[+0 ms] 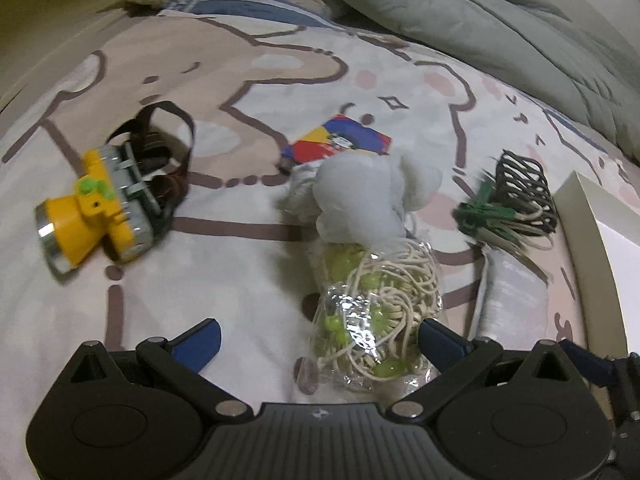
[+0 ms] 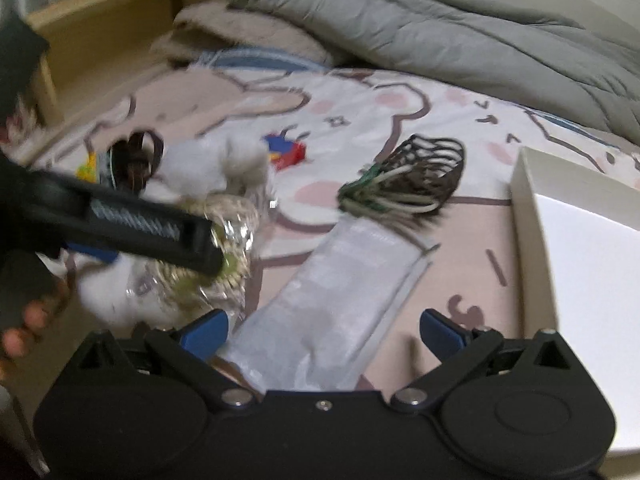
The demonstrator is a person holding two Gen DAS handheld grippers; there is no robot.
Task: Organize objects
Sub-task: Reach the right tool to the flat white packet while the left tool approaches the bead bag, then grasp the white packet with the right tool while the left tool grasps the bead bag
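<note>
My left gripper (image 1: 320, 340) is open, low over the bed. A clear bag of cream cord and green beads (image 1: 372, 320) lies between its blue fingertips, close to the right one. Behind the bag sits a grey plush toy (image 1: 368, 196). My right gripper (image 2: 324, 330) is open too, and a flat silvery pouch (image 2: 340, 300) lies between its fingers, ungripped. The right wrist view shows the left gripper's black body (image 2: 120, 216) over the bag (image 2: 224, 268), with the holder's hand (image 2: 24, 320) at the left edge.
On the cartoon-print sheet (image 1: 240, 280) lie a yellow headlamp (image 1: 92, 208), a colourful packet (image 1: 340, 142) and a dark wire bundle with green ties (image 2: 408, 184). An open white box (image 2: 580, 260) stands at the right. A grey duvet (image 2: 440, 32) is heaped behind.
</note>
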